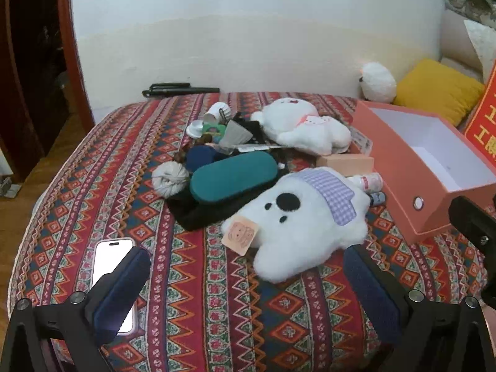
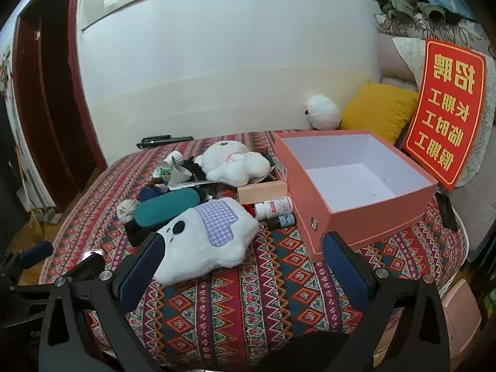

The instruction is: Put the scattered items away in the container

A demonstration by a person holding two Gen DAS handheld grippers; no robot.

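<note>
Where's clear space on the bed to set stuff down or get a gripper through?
Free: the patterned bedspread in front of the big white plush, between phone and pink box; also inside the box, bare. Crowded: the pile from the teal case back to the smaller plush, and the bottles against the box.

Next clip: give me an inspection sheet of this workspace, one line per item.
Surface: bed under a red patterned woven blanket.
Job's things: open salmon-pink cardboard box, nothing inside; large white plush with lilac gingham patch lies nearest, teal oval case, grey yarn ball, white pill bottle, small white bear plush lie scattered left of the box.
Clutter: white-cased phone beside the left finger; black pens at the far edge.
Grippers: left gripper open, right gripper open, both holding nothing.
Cables: nothing seen.
Surroundings: white wall, yellow cushion, red sign with yellow characters.
</note>
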